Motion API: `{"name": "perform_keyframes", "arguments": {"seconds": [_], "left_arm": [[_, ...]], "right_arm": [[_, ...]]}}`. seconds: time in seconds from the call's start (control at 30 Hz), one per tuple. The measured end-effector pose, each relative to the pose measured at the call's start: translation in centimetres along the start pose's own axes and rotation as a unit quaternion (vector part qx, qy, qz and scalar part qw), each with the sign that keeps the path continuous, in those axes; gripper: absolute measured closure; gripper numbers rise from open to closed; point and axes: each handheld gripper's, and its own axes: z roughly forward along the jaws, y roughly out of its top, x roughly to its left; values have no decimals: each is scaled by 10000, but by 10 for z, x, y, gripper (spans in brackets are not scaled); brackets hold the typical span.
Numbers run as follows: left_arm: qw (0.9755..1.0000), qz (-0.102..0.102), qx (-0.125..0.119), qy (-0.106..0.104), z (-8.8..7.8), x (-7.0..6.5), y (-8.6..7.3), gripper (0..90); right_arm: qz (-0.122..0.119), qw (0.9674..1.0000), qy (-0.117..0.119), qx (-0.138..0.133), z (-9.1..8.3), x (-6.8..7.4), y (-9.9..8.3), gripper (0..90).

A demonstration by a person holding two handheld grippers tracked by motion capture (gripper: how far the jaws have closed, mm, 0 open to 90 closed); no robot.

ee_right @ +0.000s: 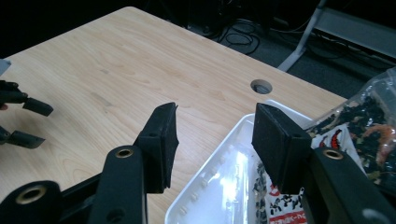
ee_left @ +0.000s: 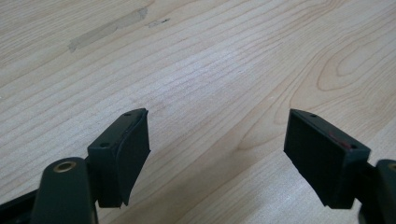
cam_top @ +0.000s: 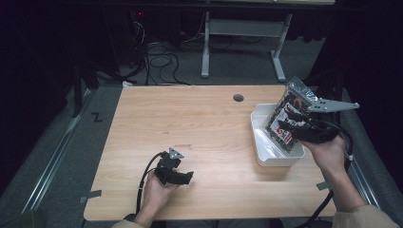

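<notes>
1. High view: right gripper (cam_top: 297, 124) hovering over the white tray (cam_top: 260, 137) at the table's (cam_top: 199, 123) right edge, beside the snack bag (cam_top: 283, 124) standing in it; left gripper (cam_top: 175, 170) resting low near the front edge.
2. Left gripper view: jaws standing apart, gripping nothing, facing bare wood.
3. Right gripper view: jaws gaping empty above the tray's (ee_right: 224, 177) rim, bag (ee_right: 359, 126) lying just right.

Surface (cam_top: 199, 123): light wood grain, 1 round cable hole (cam_top: 238, 98) near far edge, 1 white plastic tray (cam_top: 264, 151) at right side holding 1 snack bag (cam_top: 284, 121).
</notes>
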Motion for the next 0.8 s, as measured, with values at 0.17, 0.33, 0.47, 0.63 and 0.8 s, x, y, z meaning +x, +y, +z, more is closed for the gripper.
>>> {"name": "perform_keyframes", "arguments": {"seconds": [0.17, 0.33, 0.47, 0.63, 0.8], "left_arm": [[10000, -2, -4, -5, 0, 0, 0, 228], [10000, -13, -14, -20, 0, 0, 0, 228], [10000, -18, -2, -26, -1, 0, 0, 228], [10000, -18, -17, -16, -2, 0, 1, 228], [10000, -1, -8, -12, -2, 0, 1, 228]], "right_arm": [[-6, 9999, 126, -10, 0, 7, -1, 505], [-61, 9997, 215, -57, 0, 11, -3, 503], [-26, 9996, 282, -50, 0, 15, -6, 501], [5, 9994, 345, -21, -2, 20, -10, 498], [41, 9992, 402, -18, -1, 22, -16, 496]]}}
